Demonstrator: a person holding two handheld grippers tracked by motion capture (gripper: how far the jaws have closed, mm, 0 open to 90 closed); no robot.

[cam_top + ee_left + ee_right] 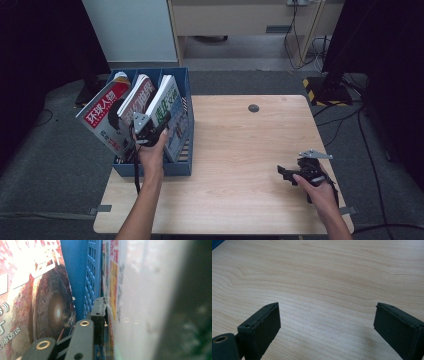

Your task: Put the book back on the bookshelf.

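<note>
A blue magazine rack (181,165) with three compartments stands at the table's left edge. It holds a red-titled magazine (102,117) that leans out to the left, a dark red one (139,95) in the middle, and a green-and-white one (167,100) on the right. My left gripper (155,131) is at the right magazine's front edge. In the left gripper view, my left gripper (107,307) has one jaw flat against that magazine's pale cover (140,302), and the other jaw is hidden behind it. My right gripper (283,172) rests low over the table at the right, open, with bare wood between its fingers (327,320).
The wooden table (240,145) has a round cable hole (254,108) near its far edge. A blue perforated divider (88,277) and a red cover with a tyre picture (50,312) stand just left of my left jaw. Cables and dark stands lie on the floor beyond.
</note>
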